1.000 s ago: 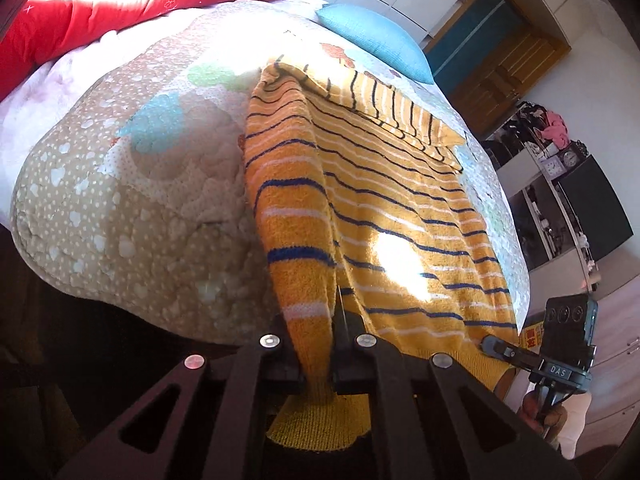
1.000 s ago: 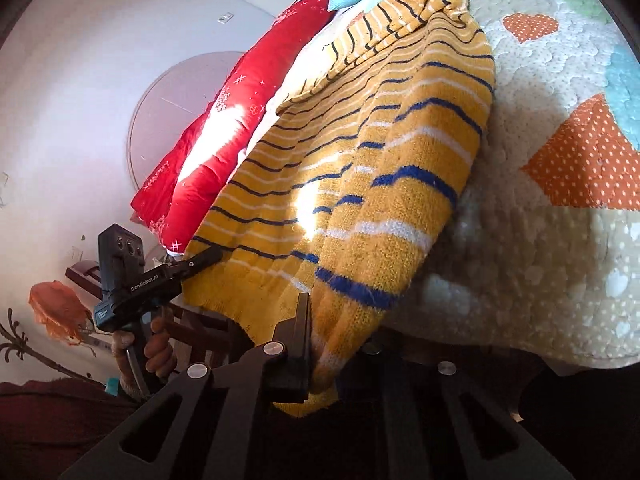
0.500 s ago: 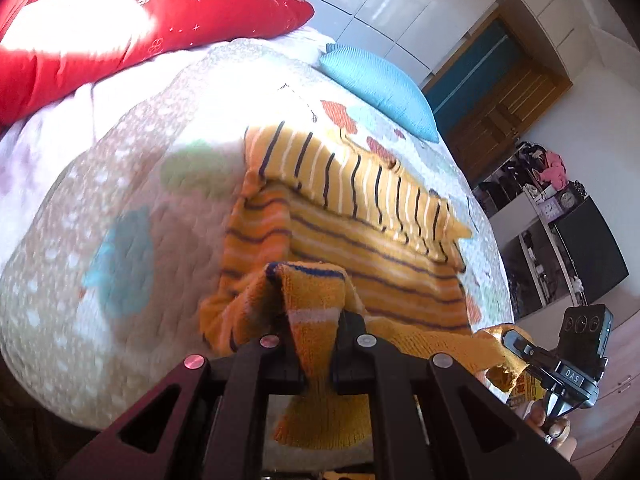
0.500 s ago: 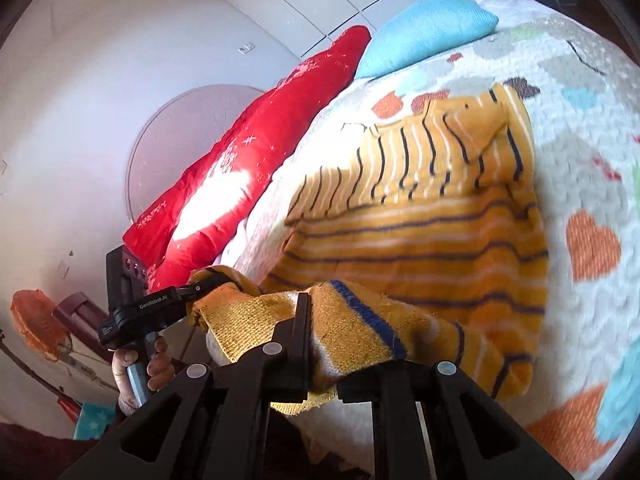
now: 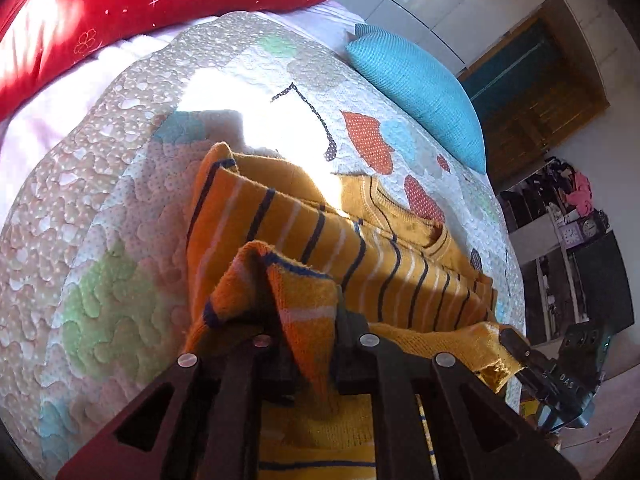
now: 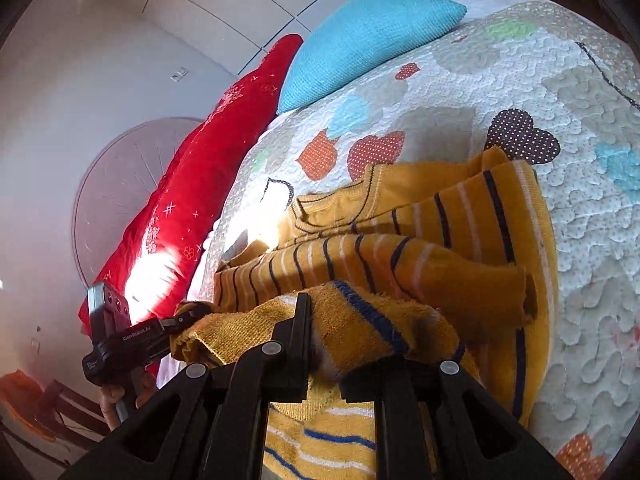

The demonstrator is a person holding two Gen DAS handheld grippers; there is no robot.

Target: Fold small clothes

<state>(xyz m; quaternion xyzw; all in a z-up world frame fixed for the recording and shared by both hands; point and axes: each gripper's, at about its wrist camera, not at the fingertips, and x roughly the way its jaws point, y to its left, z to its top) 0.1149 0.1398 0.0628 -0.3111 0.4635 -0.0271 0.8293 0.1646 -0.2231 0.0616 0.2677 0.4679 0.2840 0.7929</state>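
Observation:
A small mustard-yellow sweater (image 5: 404, 280) with navy and white stripes lies on the patchwork quilt (image 5: 120, 208); it also shows in the right wrist view (image 6: 440, 224). My left gripper (image 5: 310, 332) is shut on the sweater's bottom hem at its left corner. My right gripper (image 6: 324, 344) is shut on the hem at the other corner. Both hold the hem lifted, over the sweater's upper part near the collar (image 6: 332, 204). The right gripper also shows in the left wrist view (image 5: 516, 348), and the left gripper in the right wrist view (image 6: 180, 320).
A red pillow (image 5: 120, 8) and a blue cushion (image 5: 420, 88) lie at the head of the bed; they also show in the right wrist view as red pillow (image 6: 200, 200) and blue cushion (image 6: 360, 36). Shelves and a dark cabinet (image 5: 592, 280) stand beyond the bed's right side.
Both grippers have carried the sweater's hem up from the bed's near edge, forward over the body toward the collar. The sweater has gone from lying stretched out to being doubled over.

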